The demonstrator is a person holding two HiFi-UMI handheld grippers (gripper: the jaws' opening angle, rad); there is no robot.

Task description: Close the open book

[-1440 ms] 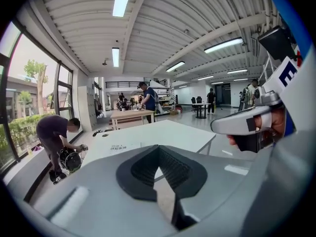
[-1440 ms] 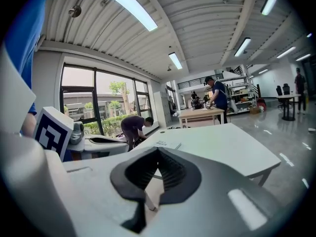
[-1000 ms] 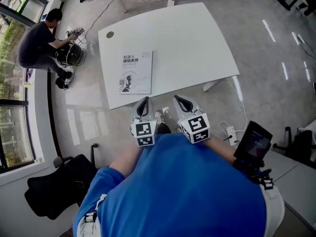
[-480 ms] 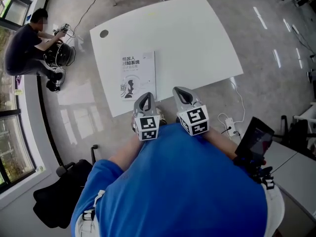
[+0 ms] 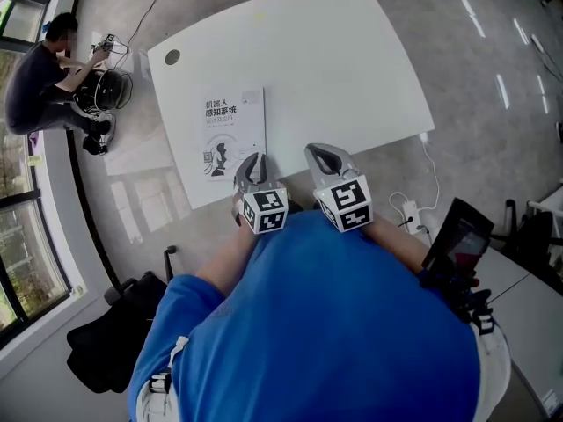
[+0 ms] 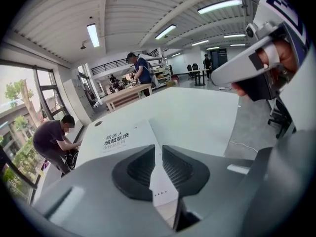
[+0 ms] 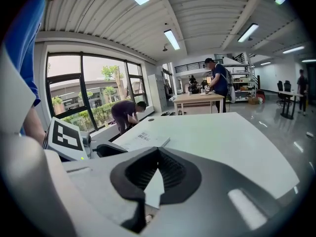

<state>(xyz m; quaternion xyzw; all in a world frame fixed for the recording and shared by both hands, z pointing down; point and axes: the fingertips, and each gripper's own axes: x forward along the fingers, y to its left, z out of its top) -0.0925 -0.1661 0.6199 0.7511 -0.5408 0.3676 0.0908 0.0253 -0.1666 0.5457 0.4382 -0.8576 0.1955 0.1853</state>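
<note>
Head view steeply downward, gripper views low near table (image 5: 352, 60), all sharing book (image 5: 230, 134)

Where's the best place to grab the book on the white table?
Probably the book's near right corner, coming in low from the table's near edge: it lies flat, cover up, close to that edge, so only its thin sides offer a hold.

Bright, even light from the windows (image 7: 84, 88) and ceiling strip lights (image 6: 93, 34), with streaked glare on the floor (image 5: 473, 16) and faint shadows on the white counter (image 5: 352, 69); the book (image 5: 230, 134) print reads sharp, while both gripper views bow toward dark, vignetted corners.
</note>
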